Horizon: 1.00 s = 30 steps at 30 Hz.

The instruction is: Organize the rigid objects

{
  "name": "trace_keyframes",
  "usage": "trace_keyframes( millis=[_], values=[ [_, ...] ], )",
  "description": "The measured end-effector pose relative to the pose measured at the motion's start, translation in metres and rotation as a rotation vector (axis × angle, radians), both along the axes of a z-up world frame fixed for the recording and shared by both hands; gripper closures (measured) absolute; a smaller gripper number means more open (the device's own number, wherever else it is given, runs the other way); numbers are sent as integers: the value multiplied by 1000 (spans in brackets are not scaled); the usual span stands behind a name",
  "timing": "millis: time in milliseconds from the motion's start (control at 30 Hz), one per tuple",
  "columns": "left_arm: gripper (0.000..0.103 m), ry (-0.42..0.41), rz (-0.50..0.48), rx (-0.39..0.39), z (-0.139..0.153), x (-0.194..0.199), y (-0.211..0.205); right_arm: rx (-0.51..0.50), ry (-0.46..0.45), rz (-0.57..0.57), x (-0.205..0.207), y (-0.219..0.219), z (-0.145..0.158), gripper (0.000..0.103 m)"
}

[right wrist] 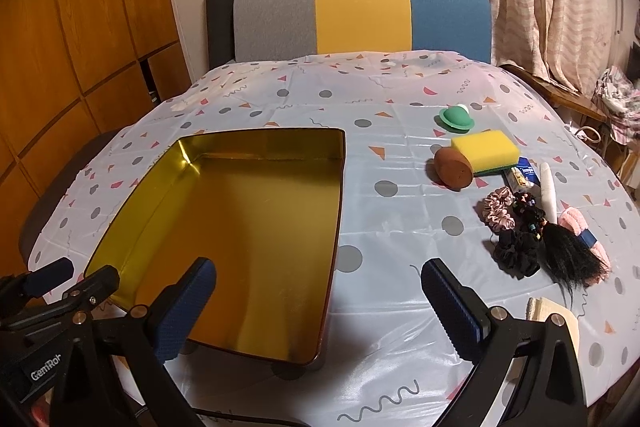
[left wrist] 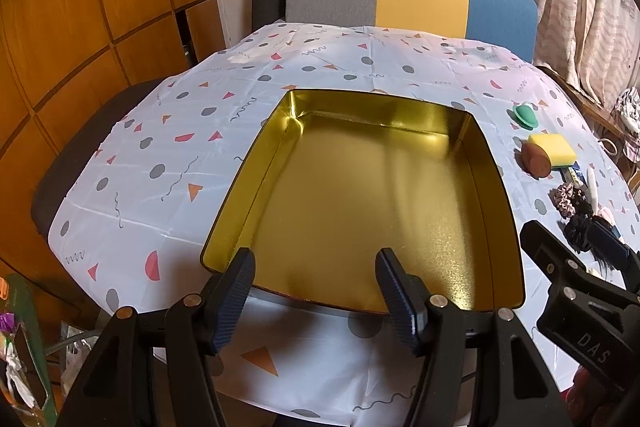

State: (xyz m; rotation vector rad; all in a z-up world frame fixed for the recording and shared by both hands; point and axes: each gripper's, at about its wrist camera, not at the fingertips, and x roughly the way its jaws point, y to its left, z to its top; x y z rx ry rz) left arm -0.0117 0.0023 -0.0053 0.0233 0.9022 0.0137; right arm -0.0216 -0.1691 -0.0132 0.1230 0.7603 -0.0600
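Both of our claws hang with jaws spread and nothing between them: the left gripper over the near rim of the shallow gold-lined rectangular metal tin, the right gripper over the near right corner of that tin and the bare white plastic tablecloth with grey dots and pink and orange shapes beside it.

We see nothing lying in the tin. To its right, well apart from it, the things to sort lie in a loose cluster: nearest, a black scrunchie and a tuft of black hair over something pink and fluffy, then a pink satin scrunchie and a white tube. Farther back we find a brown egg-shaped object touching a yellow sponge with a green underside, then a green hat-shaped piece.

Beyond the table stands a chair with a grey, yellow and blue back.

Only the right wrist view shows the whole cluster; in the left view the right gripper's black frame covers its near end.
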Motion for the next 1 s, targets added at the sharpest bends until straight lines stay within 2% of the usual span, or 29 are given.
trace_keyframes(
  millis=[1000],
  values=[
    [40, 6, -8, 3, 1, -3, -5, 3, -8, -12, -6, -4, 0, 0]
  ],
)
